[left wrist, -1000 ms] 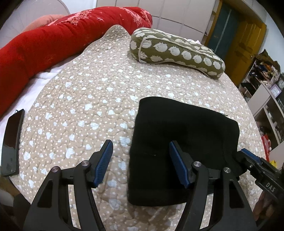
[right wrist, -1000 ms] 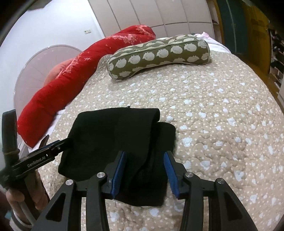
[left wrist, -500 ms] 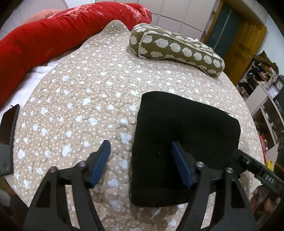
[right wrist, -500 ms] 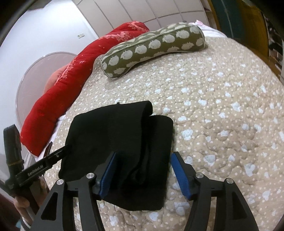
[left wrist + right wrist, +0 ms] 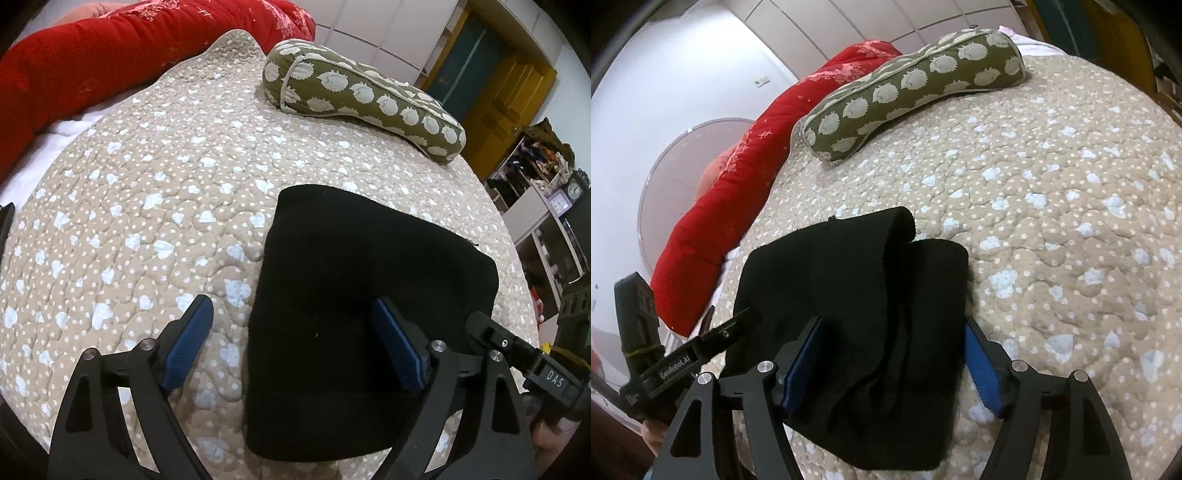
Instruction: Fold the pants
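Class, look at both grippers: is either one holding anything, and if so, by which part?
Nothing is held. Both sets of jaws are opening: the left gripper straddles the left edge of the folded black pants, and the right gripper straddles their right side, pads apart from the cloth.

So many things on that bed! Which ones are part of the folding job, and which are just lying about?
Part of the job:
- black pants, folded on the quilt
- left hand-held gripper, jaws opening, astride the pants' edge
- right hand-held gripper, jaws opening around the pants

Just lying about:
- quilt
- green bolster
- red blanket
- shelves
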Motion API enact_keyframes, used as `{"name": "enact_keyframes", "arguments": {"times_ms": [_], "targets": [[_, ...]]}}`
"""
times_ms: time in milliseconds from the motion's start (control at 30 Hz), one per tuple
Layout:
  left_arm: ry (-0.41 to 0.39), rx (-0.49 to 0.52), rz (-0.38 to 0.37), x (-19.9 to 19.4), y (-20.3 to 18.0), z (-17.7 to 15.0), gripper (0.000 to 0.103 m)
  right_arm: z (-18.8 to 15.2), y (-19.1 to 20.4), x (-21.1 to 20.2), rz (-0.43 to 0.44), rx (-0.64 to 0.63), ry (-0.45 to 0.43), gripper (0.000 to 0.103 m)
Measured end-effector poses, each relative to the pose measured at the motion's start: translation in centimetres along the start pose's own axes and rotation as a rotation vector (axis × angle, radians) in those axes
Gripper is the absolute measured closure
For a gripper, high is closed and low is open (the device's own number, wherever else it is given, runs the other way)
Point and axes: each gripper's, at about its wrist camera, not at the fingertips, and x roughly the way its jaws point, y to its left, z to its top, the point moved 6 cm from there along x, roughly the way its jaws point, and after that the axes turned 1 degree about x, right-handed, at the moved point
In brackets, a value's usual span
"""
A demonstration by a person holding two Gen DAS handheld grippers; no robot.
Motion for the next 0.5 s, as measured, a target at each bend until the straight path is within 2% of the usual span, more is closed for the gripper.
{"name": "enact_keyframes", "arguments": {"times_ms": [100, 200, 300, 500], "targets": [[0.006, -0.012, -0.005, 0.3, 0.1, 0.1, 0.013, 0.2, 0.1, 0.3, 0.011, 0.004, 0.002, 0.028], [0.006, -0.025, 0.001, 0.5, 0.4, 0.0, 0.006, 0.3, 0.3, 0.7, 0.008, -0.007, 0.004, 0.025], [0.008, -0.039, -0.014, 0.6, 0.6, 0.0, 0.006, 0.3, 0.9, 1.2, -0.018, -0.033, 0.006, 0.018], [0.008, -0.044, -0.013, 0.7, 0.6, 0.0, 0.006, 0.4, 1.1, 1.5, -0.052, -0.019, -0.005, 0.018]]}}
